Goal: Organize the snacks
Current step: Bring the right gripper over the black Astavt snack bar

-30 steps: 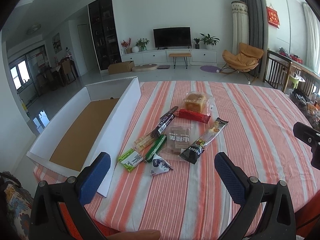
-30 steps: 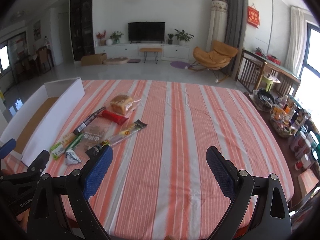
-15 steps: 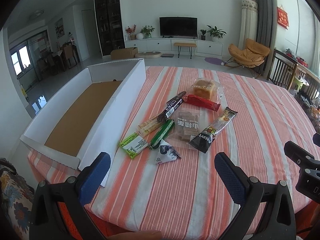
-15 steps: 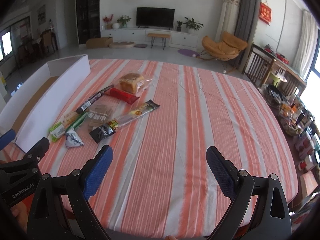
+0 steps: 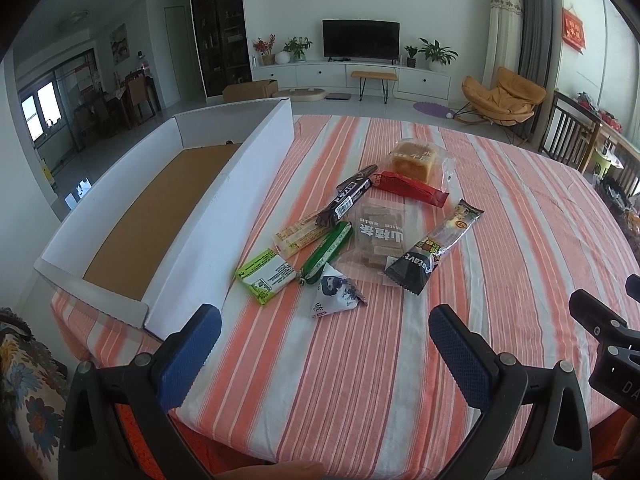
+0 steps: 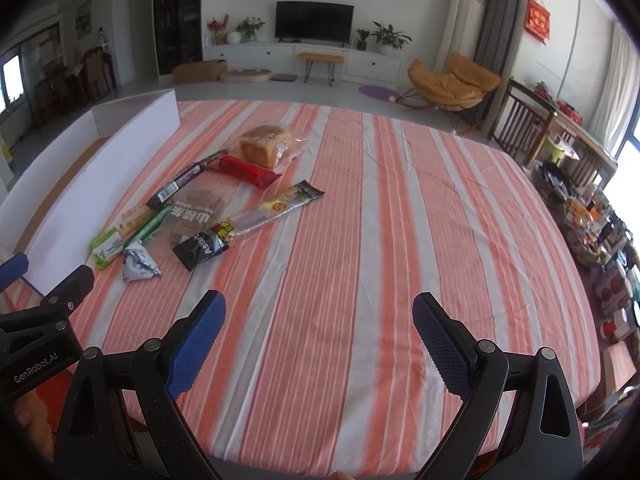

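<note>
Snacks lie in a loose cluster on the striped tablecloth (image 5: pixel 520 208), ahead of the left gripper (image 5: pixel 325 330) and ahead-left of the right gripper (image 6: pixel 319 318). Both grippers hang spread wide over the near edge, holding nothing. Nearest the left gripper sits a white triangular packet (image 5: pixel 334 292), with a lime-green packet (image 5: pixel 266 274) just left of it. Farther out lie a black-ended stick pack (image 5: pixel 434 252), a red bar (image 5: pixel 412 189) and wrapped bread (image 5: pixel 416 156). A white cardboard box (image 5: pixel 224 200) stands left of the pile.
</note>
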The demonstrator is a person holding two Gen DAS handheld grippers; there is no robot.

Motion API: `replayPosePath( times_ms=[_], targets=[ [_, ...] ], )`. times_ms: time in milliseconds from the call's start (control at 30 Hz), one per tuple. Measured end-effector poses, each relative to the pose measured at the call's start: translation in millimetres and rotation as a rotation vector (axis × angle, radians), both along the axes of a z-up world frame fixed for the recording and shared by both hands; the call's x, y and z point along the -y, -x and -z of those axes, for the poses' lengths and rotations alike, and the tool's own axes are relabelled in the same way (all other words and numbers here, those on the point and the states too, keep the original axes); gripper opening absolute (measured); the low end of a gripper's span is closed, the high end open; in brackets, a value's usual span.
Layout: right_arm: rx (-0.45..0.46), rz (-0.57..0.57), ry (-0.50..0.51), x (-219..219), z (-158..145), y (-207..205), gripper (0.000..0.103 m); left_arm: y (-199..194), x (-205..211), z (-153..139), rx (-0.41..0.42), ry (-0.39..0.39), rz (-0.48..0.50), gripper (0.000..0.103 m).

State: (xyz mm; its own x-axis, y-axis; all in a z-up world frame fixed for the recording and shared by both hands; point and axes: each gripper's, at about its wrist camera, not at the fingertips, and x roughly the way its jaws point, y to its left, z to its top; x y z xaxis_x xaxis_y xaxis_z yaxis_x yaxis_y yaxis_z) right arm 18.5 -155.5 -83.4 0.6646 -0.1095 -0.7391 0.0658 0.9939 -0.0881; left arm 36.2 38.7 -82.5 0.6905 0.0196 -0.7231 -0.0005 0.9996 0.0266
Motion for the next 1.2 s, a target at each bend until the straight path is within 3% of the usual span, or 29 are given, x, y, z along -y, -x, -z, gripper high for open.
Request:
replayPosePath(
  times_ms=[233,333,433,533,667,933,1133,1200],
  targets=[
    [-0.001,-0.008,-0.002,4.6,12.3,-7.1,0.096,-8.5,3.6,21.6,-0.053,0.007,0.024,0.103],
    [-0.009,-0.021,0.016,11.8,39.4,-17.4,0.096,-17.6,9.1,59.9,-0.147,0.001,0.039,0.103],
    [-0.097,0.003,0.055,23.9,78.5,-30.0,0.096,-23.2,11.5,96.5,-0.229,-0.004,0.049,0.103],
    [-0.156,0.034,-0.003,41.5,105.8,-36.1,0.096,-27.8,12.4,115.1,-0.269,-0.005,0.051,0.103],
    [-0.156,0.058,-0.111,58.9,121.7,-46.1,0.096,-33.8,8.6,119.3,-0.265,0.028,0.043,0.103],
    [-0.074,0.017,-0.096,59.1,123.2,-67.4,0.098,-35.3,1.6,117.7,-0.204,0.029,0.032,0.103],
    [-0.073,0.015,-0.1,59.3,123.1,-68.6,0.098,-32.4,0.9,118.0,-0.164,0.026,0.067,0.103],
    [-0.113,0.014,-0.104,59.6,120.6,-73.8,0.097,-30.9,0.5,117.7,-0.157,0.025,0.073,0.103]
  ],
)
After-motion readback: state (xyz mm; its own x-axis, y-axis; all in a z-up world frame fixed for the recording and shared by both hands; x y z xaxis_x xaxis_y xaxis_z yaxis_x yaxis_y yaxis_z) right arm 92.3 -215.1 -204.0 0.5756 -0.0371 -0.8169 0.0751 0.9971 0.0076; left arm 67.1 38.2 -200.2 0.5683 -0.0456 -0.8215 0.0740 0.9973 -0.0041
